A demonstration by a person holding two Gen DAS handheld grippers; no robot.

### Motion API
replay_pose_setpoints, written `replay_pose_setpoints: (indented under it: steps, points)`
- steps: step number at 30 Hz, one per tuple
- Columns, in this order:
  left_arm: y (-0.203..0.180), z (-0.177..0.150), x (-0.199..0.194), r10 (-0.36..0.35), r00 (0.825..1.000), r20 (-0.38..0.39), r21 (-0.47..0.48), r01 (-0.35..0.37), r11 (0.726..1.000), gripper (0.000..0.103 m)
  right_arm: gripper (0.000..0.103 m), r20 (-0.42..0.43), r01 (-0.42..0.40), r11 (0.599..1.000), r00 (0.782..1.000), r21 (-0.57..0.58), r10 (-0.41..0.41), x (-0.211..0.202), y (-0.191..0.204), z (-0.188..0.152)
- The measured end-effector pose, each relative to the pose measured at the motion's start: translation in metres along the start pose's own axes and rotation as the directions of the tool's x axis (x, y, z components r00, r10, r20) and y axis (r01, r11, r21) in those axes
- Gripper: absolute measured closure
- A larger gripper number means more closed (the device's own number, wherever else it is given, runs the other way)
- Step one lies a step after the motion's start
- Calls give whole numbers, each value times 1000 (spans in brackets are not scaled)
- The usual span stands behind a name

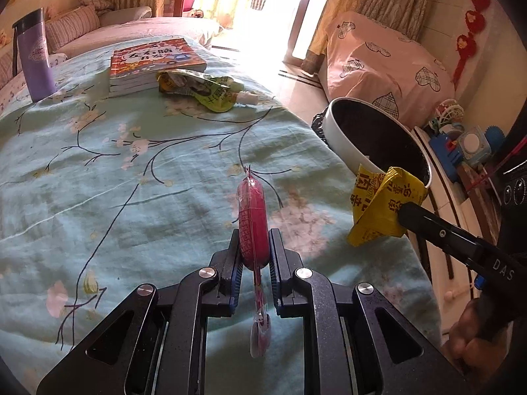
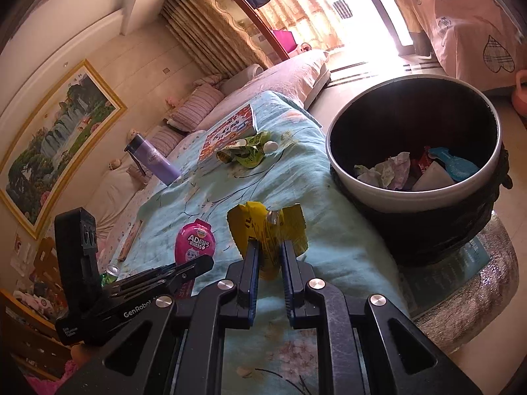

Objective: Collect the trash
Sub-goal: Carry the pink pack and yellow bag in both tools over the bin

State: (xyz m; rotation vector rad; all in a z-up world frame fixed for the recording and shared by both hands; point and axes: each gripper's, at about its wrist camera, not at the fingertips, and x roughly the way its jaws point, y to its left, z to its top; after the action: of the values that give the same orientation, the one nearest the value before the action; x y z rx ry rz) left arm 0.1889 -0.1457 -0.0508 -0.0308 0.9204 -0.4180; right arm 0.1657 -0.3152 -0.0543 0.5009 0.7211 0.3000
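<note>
My left gripper [image 1: 253,250] is shut on a pink drink pouch [image 1: 253,220], held edge-on above the teal bedspread [image 1: 98,181]; the pouch also shows in the right wrist view [image 2: 195,245]. My right gripper [image 2: 269,256] is shut on a crumpled yellow wrapper [image 2: 263,227], which also shows in the left wrist view [image 1: 378,204], close to the trash bin's rim. The white-rimmed bin [image 2: 415,197] with a black liner stands beside the bed and holds several pieces of trash. A green-yellow pouch [image 1: 204,90] lies on the bed by the books.
A stack of books [image 1: 154,62] and a purple bottle [image 1: 34,56] stand on the far part of the bed. A pink-covered object [image 1: 385,65] and a toy shelf [image 1: 461,144] are to the right. A sofa with cushions [image 1: 72,26] lies beyond.
</note>
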Motion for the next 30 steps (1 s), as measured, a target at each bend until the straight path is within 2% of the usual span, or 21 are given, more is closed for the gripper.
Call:
replay_pose_setpoints:
  steps: [19, 30]
  points:
    - [-77, 22, 2, -63, 998, 11, 119, 62, 991, 90, 90, 104, 74, 997, 992, 28, -77, -50, -38, 14]
    - [-115, 47, 13, -94, 995, 15, 177, 90, 980, 90, 90, 143, 142, 989, 979, 47, -148, -64, -66, 38]
